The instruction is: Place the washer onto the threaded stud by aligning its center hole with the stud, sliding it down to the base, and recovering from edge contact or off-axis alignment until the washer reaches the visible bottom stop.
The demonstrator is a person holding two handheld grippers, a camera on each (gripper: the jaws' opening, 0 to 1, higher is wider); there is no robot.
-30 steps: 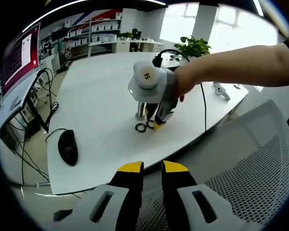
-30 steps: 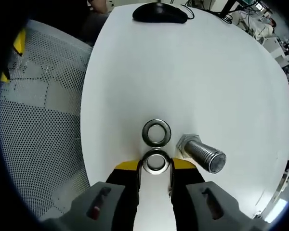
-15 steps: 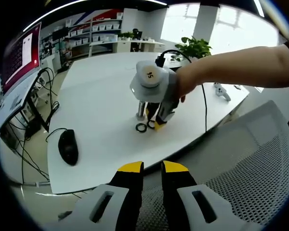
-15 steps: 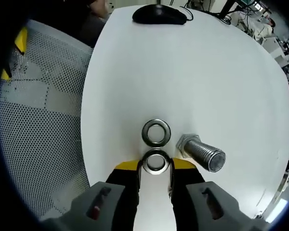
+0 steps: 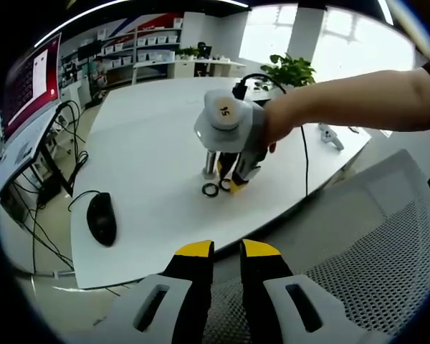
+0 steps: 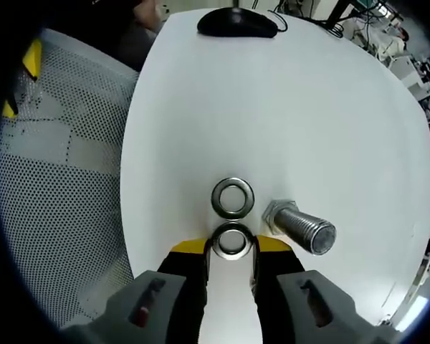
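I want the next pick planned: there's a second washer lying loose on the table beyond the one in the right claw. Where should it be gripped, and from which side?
The free washer lies flat on the white table, so probably come from above and pinch its outer rim across the diameter. The stud stands close on one side; set the jaws away from it. The right claw already holds a washer.

bright, even daylight pours from the windows (image 5: 294, 29) at the far end, blown out to white glare. the white table (image 6: 287, 122) reflects strongly, with only soft, short shadows. fisheye bending curves every edge; both views stay fairly sharp.
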